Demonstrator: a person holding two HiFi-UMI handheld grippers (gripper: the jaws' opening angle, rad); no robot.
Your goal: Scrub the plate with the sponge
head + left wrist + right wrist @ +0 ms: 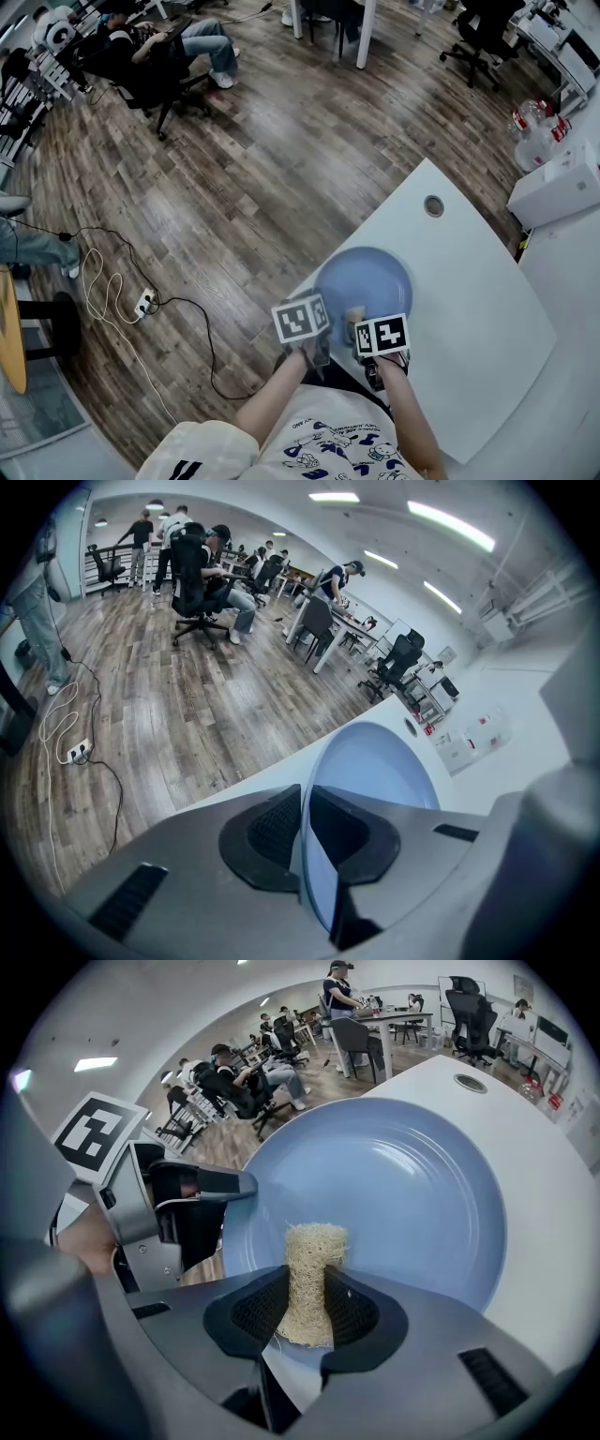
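Two grips, left tongs (302, 841) clenched on blue plate (380, 761) rim; right tongs (307, 1312) squeezing sponge (314, 1255) over plate

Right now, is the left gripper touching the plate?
Touching. The left gripper view shows the left gripper pinching the plate rim between both pads.

A white table (487, 309) stands on a wood floor (234, 187). A blue plate (370, 277) rests near its left edge. Farther along sits a round grommet (433, 205). A white box (553, 187) lies on the desk (572, 281) to the right.
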